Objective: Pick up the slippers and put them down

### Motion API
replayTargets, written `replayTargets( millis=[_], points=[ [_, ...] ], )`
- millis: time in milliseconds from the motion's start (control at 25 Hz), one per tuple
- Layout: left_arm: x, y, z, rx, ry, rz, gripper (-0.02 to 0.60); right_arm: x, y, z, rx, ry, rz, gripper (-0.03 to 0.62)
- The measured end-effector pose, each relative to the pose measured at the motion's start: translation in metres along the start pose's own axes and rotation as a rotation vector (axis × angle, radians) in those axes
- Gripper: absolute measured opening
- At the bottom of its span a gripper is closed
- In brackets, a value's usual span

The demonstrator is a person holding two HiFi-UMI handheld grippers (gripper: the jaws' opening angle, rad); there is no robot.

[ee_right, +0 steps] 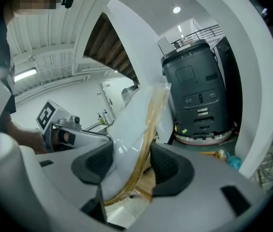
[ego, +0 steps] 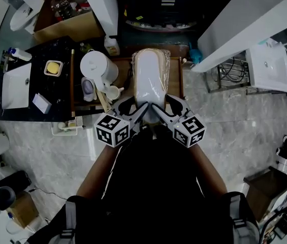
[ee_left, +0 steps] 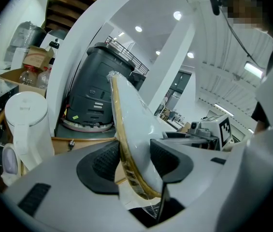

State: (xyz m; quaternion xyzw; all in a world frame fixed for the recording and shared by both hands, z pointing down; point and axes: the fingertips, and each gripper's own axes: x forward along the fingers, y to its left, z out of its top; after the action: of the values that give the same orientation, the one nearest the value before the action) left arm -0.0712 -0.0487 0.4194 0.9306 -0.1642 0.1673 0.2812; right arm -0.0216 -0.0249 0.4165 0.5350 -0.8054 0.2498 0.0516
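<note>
Both grippers are pinching the same thing. The left gripper is clamping its pads on the near end of the wrapped slippers, and the right gripper is clamping the same end from the other side. The white pack, with its tan sole edge, is reaching straight ahead of the two tools.

In the left gripper view, the left gripper is squeezing the slippers edge-on. A white kettle is standing to its left, and a dark grey machine is looming beyond the pack. In the right gripper view, the right gripper is pressing on the slippers, with the machine ahead and to its right.

From the head view, the kettle and a cup are crowding the left gripper's outer side on a wooden tray. A sloping white beam is running past, beyond the right gripper.

The grippers are covering the pack's near end, and the plastic wrap is blurring how many slippers are inside. Whether the pack is touching the tray is impossible to tell.
</note>
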Motion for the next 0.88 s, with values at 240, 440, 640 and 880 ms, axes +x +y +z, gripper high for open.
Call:
replayTargets(
  millis=[240, 440, 640, 880],
  points=[
    [0.012, 0.004, -0.008, -0.027, 0.036, 0.006, 0.199, 0.004, -0.011, -0.009, 0.015, 0.038, 0.008, 0.242],
    [0.023, 0.015, -0.015, -0.049, 0.063, 0.012, 0.199, 0.012, -0.022, -0.017, 0.036, 0.065, 0.012, 0.242],
    [0.04, 0.027, -0.019, -0.059, 0.081, 0.018, 0.199, 0.022, -0.039, -0.024, 0.048, 0.087, 0.019, 0.24],
    [0.06, 0.048, -0.035, -0.1, 0.118, 0.039, 0.199, 0.041, -0.06, -0.043, 0.074, 0.146, 0.039, 0.238]
  ],
)
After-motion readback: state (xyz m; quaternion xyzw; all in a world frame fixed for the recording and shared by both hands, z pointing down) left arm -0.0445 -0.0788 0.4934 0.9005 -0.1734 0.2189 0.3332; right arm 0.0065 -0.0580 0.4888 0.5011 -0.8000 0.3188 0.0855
